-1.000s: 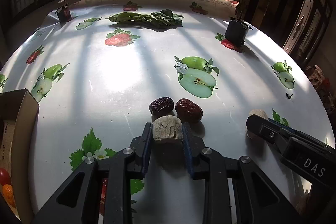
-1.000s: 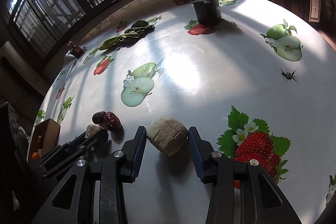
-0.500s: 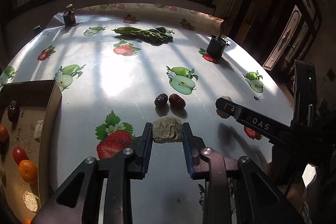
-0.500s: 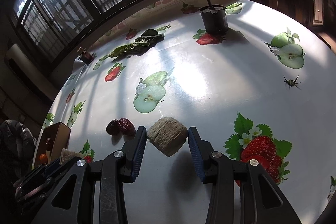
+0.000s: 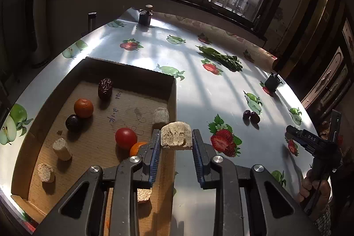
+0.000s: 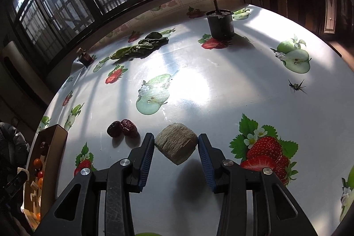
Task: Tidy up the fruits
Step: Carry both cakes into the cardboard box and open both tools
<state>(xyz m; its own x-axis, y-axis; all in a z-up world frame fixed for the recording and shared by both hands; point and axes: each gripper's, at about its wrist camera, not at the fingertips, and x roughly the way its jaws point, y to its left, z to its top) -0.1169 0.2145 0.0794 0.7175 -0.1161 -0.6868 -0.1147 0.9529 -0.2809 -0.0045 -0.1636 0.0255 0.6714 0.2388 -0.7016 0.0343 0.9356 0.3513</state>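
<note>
Since a second ago the left gripper (image 5: 176, 143) has swung over from the two dates (image 5: 251, 116) to the cardboard box (image 5: 172, 90), carrying its beige chunk (image 5: 176, 135) pinched narrow between the blue pads, right above the box's near wall. Inside the box sit a red tomato (image 5: 126, 138), an orange (image 5: 83, 108), a dark plum (image 5: 74, 123), a date (image 5: 105, 88) and more beige pieces (image 5: 160, 117). Right gripper (image 6: 176, 146) barely budged: it holds the other fibrous chunk (image 6: 176, 146), looks lifted just off the fruit-print tablecloth (image 6: 221, 81) judging by the shadow, though that's hard to say for sure.
</note>
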